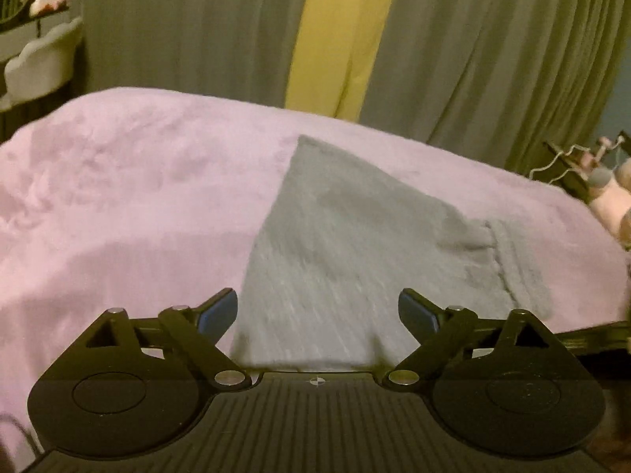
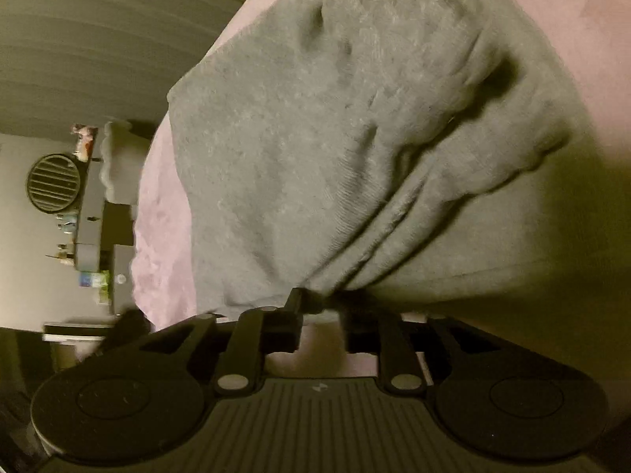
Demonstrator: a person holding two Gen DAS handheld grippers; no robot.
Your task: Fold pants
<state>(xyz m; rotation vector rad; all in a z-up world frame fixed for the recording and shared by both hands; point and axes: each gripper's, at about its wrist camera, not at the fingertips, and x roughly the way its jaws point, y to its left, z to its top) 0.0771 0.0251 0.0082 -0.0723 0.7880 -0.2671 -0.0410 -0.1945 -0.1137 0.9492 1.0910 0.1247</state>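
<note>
Pants [image 1: 335, 244] below wide-spread left gripper [image 1: 317, 313], tilted downward.

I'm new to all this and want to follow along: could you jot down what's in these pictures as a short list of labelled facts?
Setting: bed with a pink blanket, grey curtains behind
Garment: grey pants, lying on the blanket
Fold state: partly folded, with bunched creases near the right gripper
Left gripper: jaws wide apart, nothing gripped, the pants lying below and beyond its fingertips
Right gripper: jaws narrow, at a gathered edge of the pants; whether they pinch it cannot be told
Nearby: a white chair beside the bed
</note>
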